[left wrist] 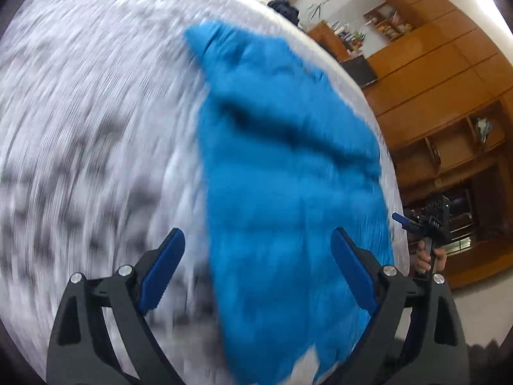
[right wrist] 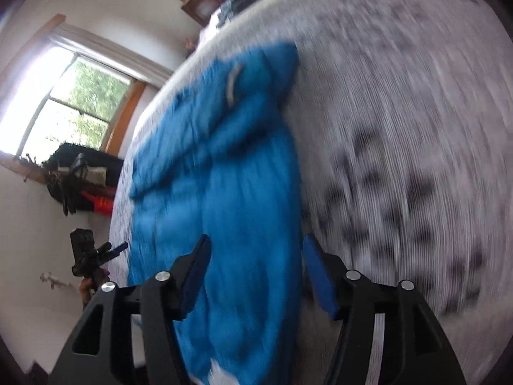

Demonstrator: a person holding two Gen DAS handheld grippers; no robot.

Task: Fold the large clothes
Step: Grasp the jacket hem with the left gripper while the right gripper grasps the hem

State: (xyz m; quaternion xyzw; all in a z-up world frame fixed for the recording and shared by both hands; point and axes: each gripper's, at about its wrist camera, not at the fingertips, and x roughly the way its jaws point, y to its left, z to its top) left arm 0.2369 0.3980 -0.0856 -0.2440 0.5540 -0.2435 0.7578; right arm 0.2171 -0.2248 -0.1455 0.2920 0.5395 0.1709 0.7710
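A bright blue garment [left wrist: 288, 173] lies in a long folded strip on a white bed cover [left wrist: 96, 112] with a grey pattern. Both views are motion-blurred. My left gripper [left wrist: 258, 240] is open above the near end of the strip, nothing between its blue pads. In the right wrist view the same blue garment [right wrist: 231, 186] stretches away with a pale label near its far end. My right gripper [right wrist: 255, 247] is open over its near part, holding nothing. The right gripper [left wrist: 416, 221] also shows past the bed edge in a hand; the left gripper [right wrist: 105, 250] shows likewise.
Wooden cabinets and shelves [left wrist: 449, 96] stand beyond the bed's edge. A window [right wrist: 73, 96] and a dark bag [right wrist: 83, 176] on a sill lie on the other side. Dark clothes [right wrist: 243, 0] sit at the bed's far end.
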